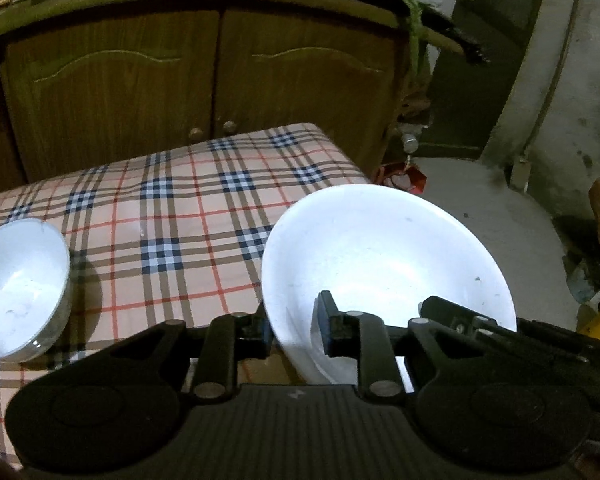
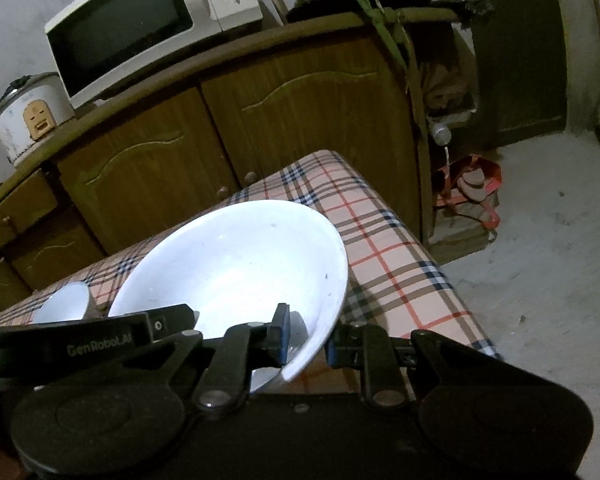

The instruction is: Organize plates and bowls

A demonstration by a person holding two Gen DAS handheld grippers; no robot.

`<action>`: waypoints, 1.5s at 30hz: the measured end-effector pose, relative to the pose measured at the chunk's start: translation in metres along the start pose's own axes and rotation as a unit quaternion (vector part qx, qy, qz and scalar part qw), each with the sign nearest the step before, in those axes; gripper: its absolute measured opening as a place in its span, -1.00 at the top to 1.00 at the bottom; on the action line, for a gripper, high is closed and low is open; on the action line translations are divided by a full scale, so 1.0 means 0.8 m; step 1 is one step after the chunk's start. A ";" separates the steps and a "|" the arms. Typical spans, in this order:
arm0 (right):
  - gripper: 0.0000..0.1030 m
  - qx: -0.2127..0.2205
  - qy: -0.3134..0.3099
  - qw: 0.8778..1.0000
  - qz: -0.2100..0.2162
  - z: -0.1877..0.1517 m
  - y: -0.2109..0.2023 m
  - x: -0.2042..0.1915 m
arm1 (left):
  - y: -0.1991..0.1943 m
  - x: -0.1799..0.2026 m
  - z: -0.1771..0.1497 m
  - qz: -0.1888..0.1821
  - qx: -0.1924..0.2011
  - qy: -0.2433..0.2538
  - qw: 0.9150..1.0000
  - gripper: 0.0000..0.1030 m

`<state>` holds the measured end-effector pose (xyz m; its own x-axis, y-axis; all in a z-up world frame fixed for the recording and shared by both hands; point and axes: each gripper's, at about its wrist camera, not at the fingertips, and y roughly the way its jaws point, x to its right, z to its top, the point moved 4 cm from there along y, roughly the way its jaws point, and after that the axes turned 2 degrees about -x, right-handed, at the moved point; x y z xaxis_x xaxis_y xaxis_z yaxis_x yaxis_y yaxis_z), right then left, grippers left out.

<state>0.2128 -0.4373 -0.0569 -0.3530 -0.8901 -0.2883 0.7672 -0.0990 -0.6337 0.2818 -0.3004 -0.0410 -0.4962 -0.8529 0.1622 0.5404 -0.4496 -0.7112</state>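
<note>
Together, the left gripper (image 1: 294, 330) and right gripper (image 2: 306, 338) are clamping the large white ceramic bowl's (image 1: 384, 264) rim. A smaller white bowl (image 1: 18, 288) is sitting left of them on the plaid-covered desk (image 1: 180, 208).

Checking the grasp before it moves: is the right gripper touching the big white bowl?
Touching. The right wrist view shows the right gripper shut on the large white bowl, one finger on each side of its rim.

Dim room; white bowl (image 1: 384, 256) glares, overexposed. Hard shadow beside small bowl (image 1: 18, 288). Fisheye bends cabinet (image 2: 300, 120); corners vignetted black.
</note>
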 end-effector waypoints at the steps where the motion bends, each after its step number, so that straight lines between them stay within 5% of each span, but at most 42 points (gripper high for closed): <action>1: 0.55 0.002 0.000 1.000 0.000 0.000 -0.006 -0.001 | -0.004 0.002 -0.001 -0.001 0.003 0.002 1.000 0.56; 45: 0.54 0.042 -0.009 0.999 -0.015 -0.019 -0.107 -0.020 | -0.090 0.030 -0.036 -0.004 0.035 0.039 0.999 0.54</action>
<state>0.1449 -0.4079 -0.0092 -0.3672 -0.8943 -0.2558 0.7985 -0.1621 -0.5797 0.2113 -0.2809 -0.0058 -0.5503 -0.8273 0.1126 0.5806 -0.4761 -0.6605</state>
